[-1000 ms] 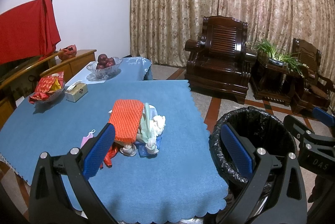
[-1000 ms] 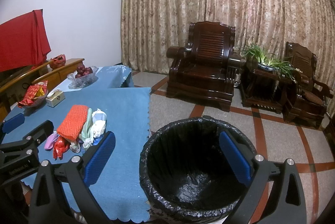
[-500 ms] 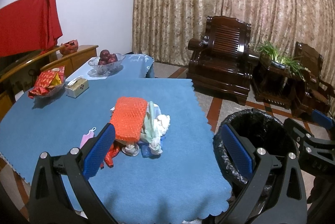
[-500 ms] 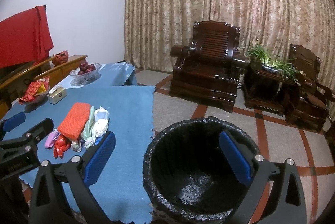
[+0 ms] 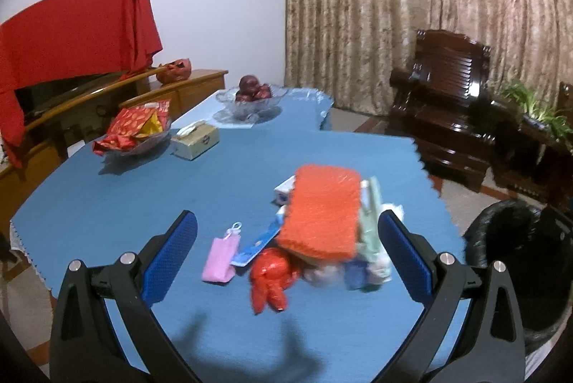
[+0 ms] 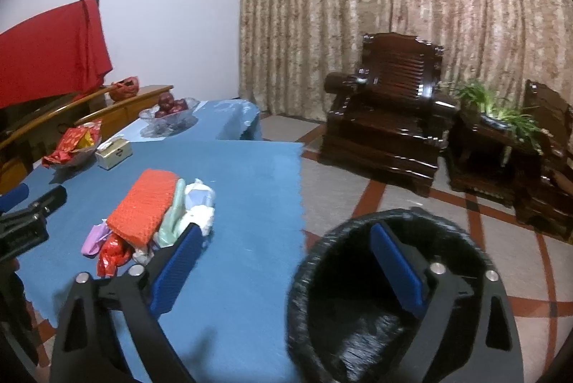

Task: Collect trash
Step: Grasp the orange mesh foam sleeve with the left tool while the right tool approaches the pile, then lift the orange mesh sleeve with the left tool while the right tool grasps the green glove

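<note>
A pile of trash lies on the blue tablecloth (image 5: 150, 189): an orange foam net (image 5: 324, 214), a red wrapper (image 5: 270, 279), a pink packet (image 5: 221, 257), pale green and white scraps (image 5: 374, 232). My left gripper (image 5: 286, 257) is open and empty, its blue pads either side of the pile, above it. My right gripper (image 6: 286, 264) is open and empty over the gap between the table and the black-lined trash bin (image 6: 358, 340). The pile also shows in the right wrist view (image 6: 147, 207). The bin shows at the left wrist view's right edge (image 5: 508, 239).
On the table's far side stand a bowl of red snack packets (image 5: 134, 132), a tissue box (image 5: 195, 139) and a glass bowl of apples (image 5: 252, 96). A wooden sideboard (image 5: 179, 89) lies left. Dark wooden armchairs (image 6: 386, 121) and a plant (image 6: 501, 110) stand on the tiled floor.
The left gripper has swung left and closer over the trash pile, which now lies between its fingers. The right gripper has shifted slightly left; the bin sits lower right in its view.
</note>
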The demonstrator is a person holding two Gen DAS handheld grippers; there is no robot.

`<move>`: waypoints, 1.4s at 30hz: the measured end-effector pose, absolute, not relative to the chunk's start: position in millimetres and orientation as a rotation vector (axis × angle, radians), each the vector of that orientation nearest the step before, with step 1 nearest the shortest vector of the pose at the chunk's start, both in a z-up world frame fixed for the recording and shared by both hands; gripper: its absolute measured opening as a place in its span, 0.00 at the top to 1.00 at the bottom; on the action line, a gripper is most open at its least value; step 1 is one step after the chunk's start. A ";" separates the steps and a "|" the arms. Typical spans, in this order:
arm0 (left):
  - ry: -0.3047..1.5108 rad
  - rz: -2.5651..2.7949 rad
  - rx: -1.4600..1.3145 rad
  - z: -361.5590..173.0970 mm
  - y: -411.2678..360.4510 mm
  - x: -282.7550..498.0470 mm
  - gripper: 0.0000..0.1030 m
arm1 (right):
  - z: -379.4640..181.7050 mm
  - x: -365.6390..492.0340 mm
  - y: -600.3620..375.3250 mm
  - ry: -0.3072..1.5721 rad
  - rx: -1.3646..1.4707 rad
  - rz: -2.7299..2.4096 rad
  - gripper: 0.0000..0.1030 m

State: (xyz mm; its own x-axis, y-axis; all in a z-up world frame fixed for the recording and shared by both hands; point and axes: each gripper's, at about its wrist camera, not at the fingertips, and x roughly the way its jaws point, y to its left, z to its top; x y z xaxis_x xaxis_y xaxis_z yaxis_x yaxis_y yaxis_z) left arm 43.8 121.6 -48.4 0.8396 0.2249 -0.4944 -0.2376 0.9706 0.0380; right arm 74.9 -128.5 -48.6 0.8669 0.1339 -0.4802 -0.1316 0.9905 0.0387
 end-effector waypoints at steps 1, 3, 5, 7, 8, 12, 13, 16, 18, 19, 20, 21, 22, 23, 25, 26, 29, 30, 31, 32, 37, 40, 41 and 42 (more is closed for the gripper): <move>0.529 0.247 -0.027 -52.2 126.3 48.7 0.05 | -53.2 80.9 -122.4 0.511 0.003 0.153 0.16; 0.543 0.253 -0.024 -60.4 132.1 54.8 0.05 | -61.4 93.8 -109.5 0.531 0.002 0.187 0.22; 0.553 0.253 -0.025 -68.4 136.4 62.5 0.05 | -72.0 105.7 -97.0 0.555 0.006 0.231 0.29; 0.566 0.247 -0.031 -76.3 143.6 70.8 0.05 | -81.1 115.5 -84.0 0.577 -0.005 0.262 0.37; 0.568 0.246 -0.035 -78.5 145.1 73.5 0.05 | -84.8 120.3 -77.5 0.583 -0.014 0.270 0.40; 0.581 0.217 -0.048 -88.5 145.7 90.4 0.08 | -96.3 138.1 -62.7 0.595 -0.030 0.274 0.42; 0.585 0.208 -0.048 -90.3 144.9 94.4 0.09 | -98.0 142.7 -60.7 0.597 -0.034 0.271 0.43; 0.608 0.176 -0.054 -98.5 141.9 111.4 0.18 | -102.3 153.7 -56.3 0.597 -0.046 0.261 0.44; 0.627 0.158 -0.062 -105.2 140.6 121.9 0.22 | -105.2 160.9 -55.9 0.601 -0.050 0.252 0.44; 0.637 0.151 -0.068 -108.9 140.3 128.1 0.22 | -106.8 164.4 -55.9 0.605 -0.051 0.249 0.44; 0.644 0.144 -0.073 -111.3 140.5 133.1 0.22 | -108.7 168.0 -55.9 0.610 -0.053 0.246 0.44; 0.647 0.130 -0.079 -114.4 139.1 138.4 0.22 | -109.9 170.7 -56.3 0.616 -0.053 0.243 0.44; 0.648 0.120 -0.078 -116.2 137.5 142.3 0.22 | -111.8 173.8 -56.3 0.621 -0.054 0.240 0.44; 0.649 0.116 -0.072 -118.4 135.3 145.1 0.22 | -113.4 176.3 -56.2 0.624 -0.056 0.238 0.44; 0.664 0.110 -0.055 -124.7 131.2 153.6 0.22 | -115.8 179.5 -56.1 0.630 -0.056 0.237 0.44; 0.674 0.106 -0.055 -127.4 130.5 157.3 0.22 | -117.1 181.6 -55.7 0.632 -0.056 0.236 0.44; 0.705 0.099 -0.056 -138.9 130.9 168.4 0.32 | -120.1 185.6 -55.2 0.639 -0.058 0.234 0.44; 0.712 0.101 -0.055 -141.5 131.4 170.5 0.41 | -120.7 187.1 -54.7 0.642 -0.057 0.236 0.44; 0.714 0.100 -0.055 -143.0 131.5 171.8 0.46 | -121.4 187.7 -54.5 0.642 -0.057 0.238 0.44; 0.712 0.093 -0.060 -143.9 133.1 172.1 0.56 | -121.9 188.4 -53.4 0.642 -0.060 0.241 0.44; 0.702 0.078 -0.097 -141.9 144.4 173.5 0.91 | -124.2 186.2 -45.3 0.642 -0.070 0.269 0.43; 0.700 0.083 -0.106 -140.7 148.9 172.4 0.98 | -125.5 185.3 -41.1 0.648 -0.073 0.282 0.43; 0.702 0.084 -0.111 -140.0 149.7 171.6 0.98 | -125.9 184.7 -40.5 0.649 -0.074 0.283 0.43; 0.704 0.079 -0.120 -138.6 150.9 170.6 0.97 | -125.6 184.3 -40.2 0.647 -0.078 0.282 0.43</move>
